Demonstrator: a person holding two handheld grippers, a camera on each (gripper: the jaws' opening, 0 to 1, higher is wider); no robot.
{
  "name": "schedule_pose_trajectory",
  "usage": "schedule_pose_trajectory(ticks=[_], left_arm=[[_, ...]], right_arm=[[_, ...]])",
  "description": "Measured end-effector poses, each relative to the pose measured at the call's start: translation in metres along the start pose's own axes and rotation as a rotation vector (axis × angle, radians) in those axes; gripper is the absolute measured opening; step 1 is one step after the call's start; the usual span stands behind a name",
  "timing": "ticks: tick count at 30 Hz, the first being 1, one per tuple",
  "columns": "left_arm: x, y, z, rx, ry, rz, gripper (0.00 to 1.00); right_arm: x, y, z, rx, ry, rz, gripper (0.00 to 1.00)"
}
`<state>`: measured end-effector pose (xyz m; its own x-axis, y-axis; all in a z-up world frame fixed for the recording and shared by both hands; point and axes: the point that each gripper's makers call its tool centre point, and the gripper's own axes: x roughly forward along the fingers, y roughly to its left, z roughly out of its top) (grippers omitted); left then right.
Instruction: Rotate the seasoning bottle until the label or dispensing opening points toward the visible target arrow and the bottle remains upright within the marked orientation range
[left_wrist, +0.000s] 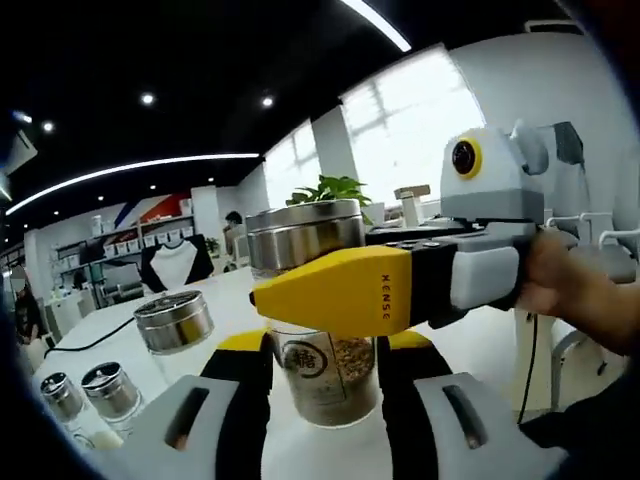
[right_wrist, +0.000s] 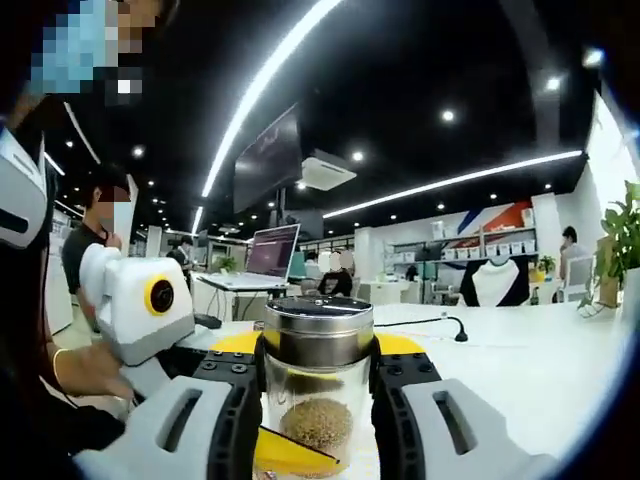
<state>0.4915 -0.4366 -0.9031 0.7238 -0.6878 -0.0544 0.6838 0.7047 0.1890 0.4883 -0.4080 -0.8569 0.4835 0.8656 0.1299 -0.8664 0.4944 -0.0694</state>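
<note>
four seasoning bottles are counted in the left gripper view. one seasoning bottle (left_wrist: 322, 330), glass-bodied with a steel cap and partly filled with brownish grains, stands upright on the white worktop (left_wrist: 480, 350) between the jaws of the left claw (left_wrist: 325, 375), which is pinched on its glass body. a round label with a character that cannot be read is seen on its front. the right claw (left_wrist: 330, 295) reaches in from the right, its yellow jaw laid across the bottle just under the cap; the letters "kensc" can be made out on that jaw. a hand (left_wrist: 575, 290) is seen holding it. three more steel-capped bottles (left_wrist: 175, 322) (left_wrist: 110, 390) (left_wrist: 60, 397) stand to the left on the worktop.

in the right gripper view the same bottle (right_wrist: 316, 385) is clamped between the jaws of the right claw (right_wrist: 316, 410), just under the steel cap, and the left claw (right_wrist: 295, 455) is seen below it. one open laptop (right_wrist: 270, 255) sits on a desk behind.
</note>
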Motion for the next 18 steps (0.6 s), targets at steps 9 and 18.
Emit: schedule_pose_trajectory(ticks=[9, 18], left_arm=[[-0.001, -0.005, 0.001, -0.005, -0.009, -0.083, 0.44], [-0.001, -0.014, 0.003, -0.004, -0.03, -0.18, 0.45]], right_arm=[[-0.003, 0.003, 0.0, 0.028, 0.008, 0.134, 0.39], [-0.008, 0.006, 0.0, 0.054, -0.006, 0.172, 0.39]])
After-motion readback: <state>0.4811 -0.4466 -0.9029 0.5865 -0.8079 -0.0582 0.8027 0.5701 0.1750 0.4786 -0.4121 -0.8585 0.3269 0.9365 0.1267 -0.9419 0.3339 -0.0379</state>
